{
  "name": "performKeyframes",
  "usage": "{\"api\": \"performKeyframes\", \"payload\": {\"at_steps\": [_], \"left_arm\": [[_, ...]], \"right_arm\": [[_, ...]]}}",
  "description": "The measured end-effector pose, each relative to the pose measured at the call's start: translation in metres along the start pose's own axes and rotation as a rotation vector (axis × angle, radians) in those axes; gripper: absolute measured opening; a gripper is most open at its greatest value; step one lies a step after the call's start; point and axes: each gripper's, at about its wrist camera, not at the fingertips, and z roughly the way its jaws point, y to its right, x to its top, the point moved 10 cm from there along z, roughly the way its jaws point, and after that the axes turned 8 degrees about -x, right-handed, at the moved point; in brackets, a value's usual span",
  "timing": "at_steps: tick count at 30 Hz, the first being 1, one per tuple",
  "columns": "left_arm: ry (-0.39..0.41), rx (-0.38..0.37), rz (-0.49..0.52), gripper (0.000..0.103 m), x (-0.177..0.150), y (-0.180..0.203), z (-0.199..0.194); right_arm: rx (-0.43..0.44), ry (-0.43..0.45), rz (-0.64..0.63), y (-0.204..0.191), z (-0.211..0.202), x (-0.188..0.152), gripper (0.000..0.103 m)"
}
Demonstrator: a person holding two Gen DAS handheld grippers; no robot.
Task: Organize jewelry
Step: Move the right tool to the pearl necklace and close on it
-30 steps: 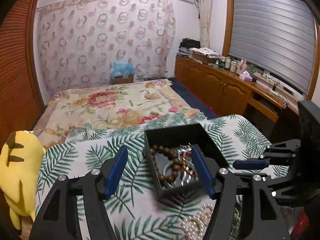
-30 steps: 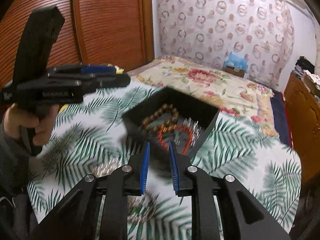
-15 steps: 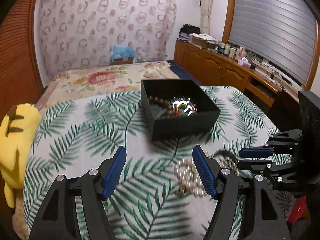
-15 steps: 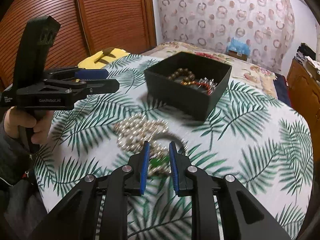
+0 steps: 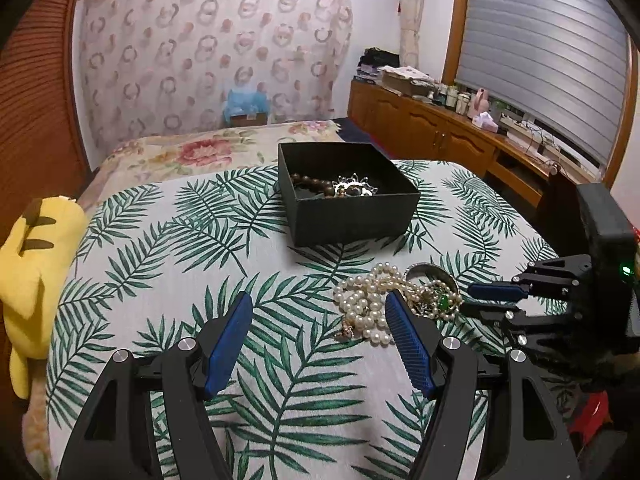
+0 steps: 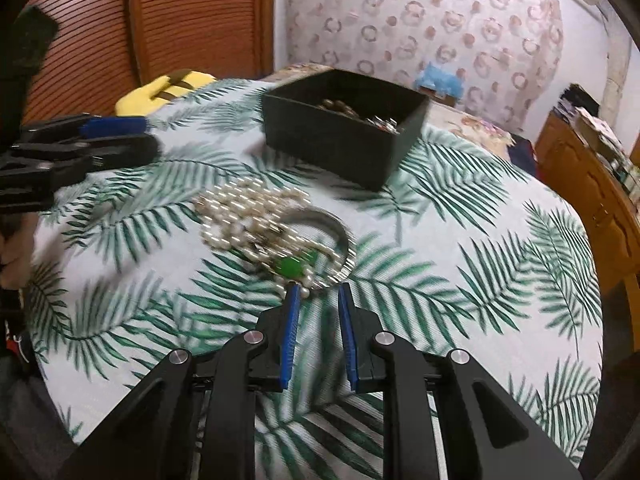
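Note:
A black open box (image 5: 352, 220) (image 6: 340, 136) stands on the palm-leaf cloth, with a brown bead bracelet (image 5: 310, 182) and a silver brooch (image 5: 356, 188) inside. Nearer lies a tangled pile of pearl strands (image 5: 366, 304) (image 6: 248, 216), with a silver bangle (image 5: 430, 269) (image 6: 334, 224) and a green stone (image 5: 443, 302) (image 6: 294, 266). My left gripper (image 5: 317, 296) (image 6: 150, 138) is open wide and empty, its right finger beside the pearls. My right gripper (image 6: 319, 288) (image 5: 466, 300) has a narrow gap with nothing in it, its tips just short of the green stone.
The palm-leaf cloth (image 5: 160, 260) covers a rounded table. A yellow plush toy (image 5: 32, 272) sits at its left edge. Behind are a floral bed (image 5: 200, 148) and wooden cabinets (image 5: 440, 136) under a shuttered window. A hand (image 6: 12, 248) holds the left gripper.
Both grippers have drawn back from over the box and sunk toward the cloth; the pearl pile now lies right before them. Neither gripper's jaw width has visibly changed.

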Motion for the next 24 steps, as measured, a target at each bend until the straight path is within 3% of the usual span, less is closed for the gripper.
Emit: {"api": "performKeyframes", "payload": {"at_steps": [2, 13, 19, 24], "left_arm": [[0.004, 0.003, 0.006, 0.066, 0.000, 0.001, -0.004], [0.000, -0.001, 0.003, 0.066, -0.002, 0.004, -0.008], [-0.007, -0.006, 0.002, 0.066, -0.004, 0.008, -0.006], [-0.019, -0.015, 0.000, 0.066, -0.007, 0.008, 0.000]], "right_arm": [[-0.013, -0.004, 0.024, 0.010, 0.001, -0.003, 0.022], [0.138, 0.017, 0.113, -0.006, -0.007, 0.004, 0.022], [0.150, -0.014, 0.151, -0.011, 0.005, 0.001, 0.022], [0.179, -0.011, 0.174, -0.009, 0.007, 0.004, 0.006]]}}
